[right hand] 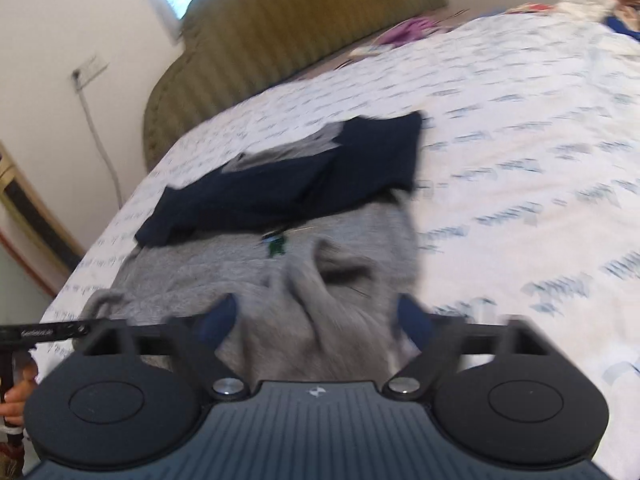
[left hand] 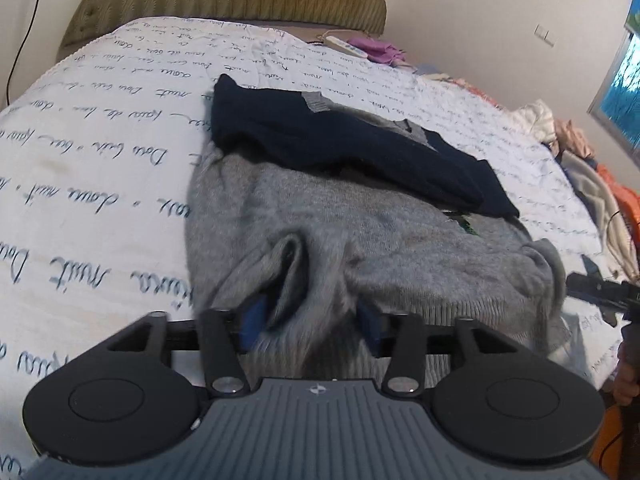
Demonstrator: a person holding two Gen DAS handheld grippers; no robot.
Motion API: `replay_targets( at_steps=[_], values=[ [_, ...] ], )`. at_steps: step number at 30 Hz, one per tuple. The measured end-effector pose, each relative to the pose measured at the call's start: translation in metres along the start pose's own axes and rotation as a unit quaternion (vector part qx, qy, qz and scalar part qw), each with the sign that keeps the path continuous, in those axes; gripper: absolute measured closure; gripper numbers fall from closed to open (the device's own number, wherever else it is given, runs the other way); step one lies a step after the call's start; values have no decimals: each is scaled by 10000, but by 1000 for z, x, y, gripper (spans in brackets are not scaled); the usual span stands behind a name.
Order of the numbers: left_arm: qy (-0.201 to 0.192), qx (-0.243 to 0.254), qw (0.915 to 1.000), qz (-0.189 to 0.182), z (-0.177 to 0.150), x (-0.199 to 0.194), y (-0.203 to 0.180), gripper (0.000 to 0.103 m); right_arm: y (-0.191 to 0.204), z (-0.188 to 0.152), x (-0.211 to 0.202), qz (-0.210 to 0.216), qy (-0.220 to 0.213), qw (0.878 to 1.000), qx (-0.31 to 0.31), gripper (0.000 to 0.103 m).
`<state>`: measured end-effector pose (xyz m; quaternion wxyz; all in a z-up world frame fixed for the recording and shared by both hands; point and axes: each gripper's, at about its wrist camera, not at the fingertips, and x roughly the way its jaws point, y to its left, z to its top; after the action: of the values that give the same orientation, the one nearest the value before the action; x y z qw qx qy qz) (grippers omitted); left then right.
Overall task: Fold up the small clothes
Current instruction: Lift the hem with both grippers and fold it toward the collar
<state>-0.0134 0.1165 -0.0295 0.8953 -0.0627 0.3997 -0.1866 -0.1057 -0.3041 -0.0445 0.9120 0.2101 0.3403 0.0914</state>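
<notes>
On the bedspread — grey sweater, both grippers' fingers spread.

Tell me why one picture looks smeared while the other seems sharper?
Right wrist view: motion blur smears the bedspread print and the grey sweater near the right gripper. Left wrist view: mostly sharp, handwriting print readable, only fabric by the left gripper blurs. Both views bend straight lines, fisheye style.

Both tongs low and level, left tongs and right tongs parted, blue fingertips spread wide.
</notes>
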Motion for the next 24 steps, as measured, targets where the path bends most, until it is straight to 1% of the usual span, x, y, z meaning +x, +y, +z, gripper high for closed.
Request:
replay_targets(
  at_steps=[3,4,7,9,11,12,13,14,15,16,17,18,19,22,24],
  values=[
    [12,-88,9999,-72,-10,-5,7,39,-11,-11,-9,-50,75,9998,202,12],
    [56,-216,9997,-120,-13,-5,11,37,-13,-15,-8,-52,117,9995,281,12],
    [172,-577,9976,-345,-23,-3,19,37,-7,-25,3,10,284,9990,356,12],
    [99,-539,9979,-352,-26,-4,19,37,8,-31,11,39,342,9993,139,12],
    [90,-505,9982,-324,-27,-3,15,38,28,-38,17,-127,330,9991,-254,12],
    [117,-470,9981,-375,-29,-3,12,40,37,-42,20,-211,323,9983,-448,12],
    [131,-399,9983,-408,-30,-4,8,49,46,-46,23,-268,329,9970,-647,15],
    [151,-321,9985,-413,-32,-5,5,55,54,-50,25,-342,311,9952,-868,20],
    [171,-277,9986,-409,-35,-6,4,71,62,-55,27,-507,273,9921,-1114,39],
    [182,-282,9986,-399,-38,-7,3,93,68,-59,29,-710,229,9880,-1349,51],
    [213,-314,9984,-429,-39,-7,3,98,71,-61,28,-772,171,9865,-1434,56],
    [224,-346,9982,-432,-40,-8,4,99,69,-61,26,-692,151,9882,-1356,74],
    [198,-336,9984,-407,-39,-10,3,99,65,-59,24,-595,149,9907,-1218,86],
    [-31,-138,9996,-259,-36,-22,-8,100,55,-55,14,-374,26,9951,-918,89],
    [-193,-25,9995,-260,-31,-33,-18,100,54,-54,4,-231,-100,9961,-840,89]
  ],
)
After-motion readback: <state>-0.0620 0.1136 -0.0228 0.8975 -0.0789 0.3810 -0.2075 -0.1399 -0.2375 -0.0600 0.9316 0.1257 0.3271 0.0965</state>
